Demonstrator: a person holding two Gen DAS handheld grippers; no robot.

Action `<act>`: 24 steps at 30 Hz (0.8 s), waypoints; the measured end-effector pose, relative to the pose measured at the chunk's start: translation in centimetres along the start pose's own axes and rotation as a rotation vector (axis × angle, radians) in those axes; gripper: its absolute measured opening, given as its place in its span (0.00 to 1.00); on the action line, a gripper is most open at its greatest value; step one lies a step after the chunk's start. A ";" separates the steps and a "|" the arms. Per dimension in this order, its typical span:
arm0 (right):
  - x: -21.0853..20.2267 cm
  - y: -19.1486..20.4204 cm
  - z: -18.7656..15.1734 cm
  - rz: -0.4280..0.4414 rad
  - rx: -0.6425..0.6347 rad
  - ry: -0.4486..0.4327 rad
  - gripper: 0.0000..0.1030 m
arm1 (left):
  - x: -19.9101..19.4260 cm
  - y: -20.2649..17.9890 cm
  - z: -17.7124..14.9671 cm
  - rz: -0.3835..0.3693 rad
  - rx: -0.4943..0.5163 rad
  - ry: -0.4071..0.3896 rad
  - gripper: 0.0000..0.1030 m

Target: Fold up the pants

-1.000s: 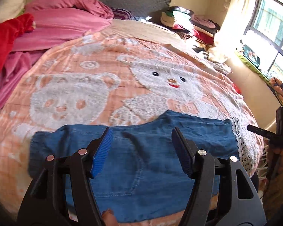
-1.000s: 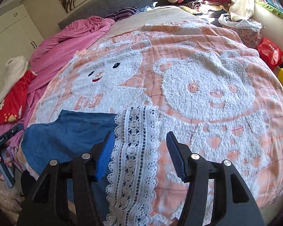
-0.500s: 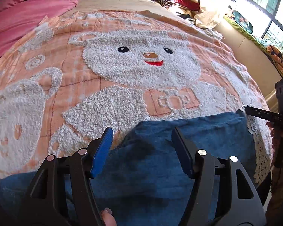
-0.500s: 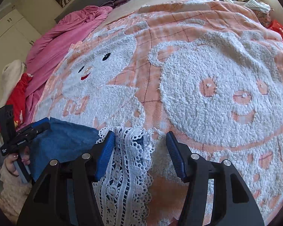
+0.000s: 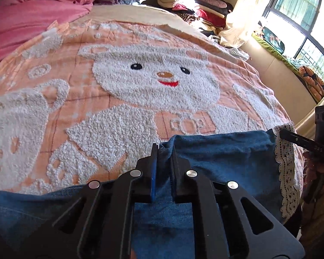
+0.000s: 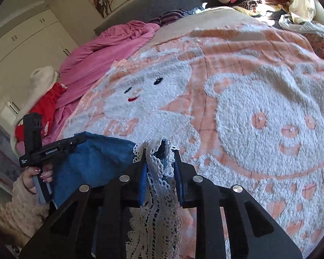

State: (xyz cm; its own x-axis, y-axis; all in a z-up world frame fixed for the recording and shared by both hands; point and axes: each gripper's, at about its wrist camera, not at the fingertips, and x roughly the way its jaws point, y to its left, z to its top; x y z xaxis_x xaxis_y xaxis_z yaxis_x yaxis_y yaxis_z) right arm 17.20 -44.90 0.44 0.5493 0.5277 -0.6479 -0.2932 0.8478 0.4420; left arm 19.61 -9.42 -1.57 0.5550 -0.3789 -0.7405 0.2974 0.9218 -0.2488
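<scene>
Left wrist view: the left gripper (image 5: 163, 151) is pinching the far edge of the blue denim lace-trimmed pants (image 5: 222, 161), which are lying at the near edge of the peach teddy-bear chenille bedspread (image 5: 118, 99).

Right wrist view: the right gripper (image 6: 159, 161) is clamping the white lace hem (image 6: 156, 164). The left gripper (image 6: 75, 140) is gripping denim at near left.

Judging progress: both far-edge grips are on and the fold looks barely started; carrying the edge over and flattening remain.

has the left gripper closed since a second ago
Yes. The left gripper was open above the blue pants; now it is shut on their far edge, nearer the bear's face on the blanket.
</scene>
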 end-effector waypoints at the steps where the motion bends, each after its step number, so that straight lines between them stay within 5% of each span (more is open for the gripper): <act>1: -0.3 0.4 0.5 -0.011 -0.029 -0.015 0.19 | -0.3 -0.2 0.3 0.012 0.009 -0.019 0.05; 12: 5.7 -1.9 1.2 -0.211 -0.091 0.117 0.20 | 4.5 -0.1 -0.3 0.141 0.045 0.044 0.07; 16: 5.6 -1.8 1.0 -0.253 -0.102 0.107 0.29 | 4.9 0.2 -0.5 0.147 0.043 0.036 0.10; 18: 5.3 -1.6 1.2 -0.284 -0.103 0.098 0.41 | 4.7 0.4 -0.4 0.134 0.035 0.032 0.11; 21: 3.5 -1.1 1.3 -0.263 -0.081 0.059 0.49 | 3.5 0.7 -0.3 0.116 0.021 0.005 0.33; 24: 1.6 -0.2 0.9 -0.265 -0.076 0.035 0.50 | 1.6 0.6 -0.5 0.116 0.010 -0.026 0.34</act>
State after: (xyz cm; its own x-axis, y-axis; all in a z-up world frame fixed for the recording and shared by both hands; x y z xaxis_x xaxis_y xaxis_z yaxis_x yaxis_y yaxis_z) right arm 18.79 -44.25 -0.10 0.5880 0.2877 -0.7559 -0.2016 0.9572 0.2075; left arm 20.30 -9.46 -3.26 0.6060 -0.2721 -0.7474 0.2375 0.9587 -0.1565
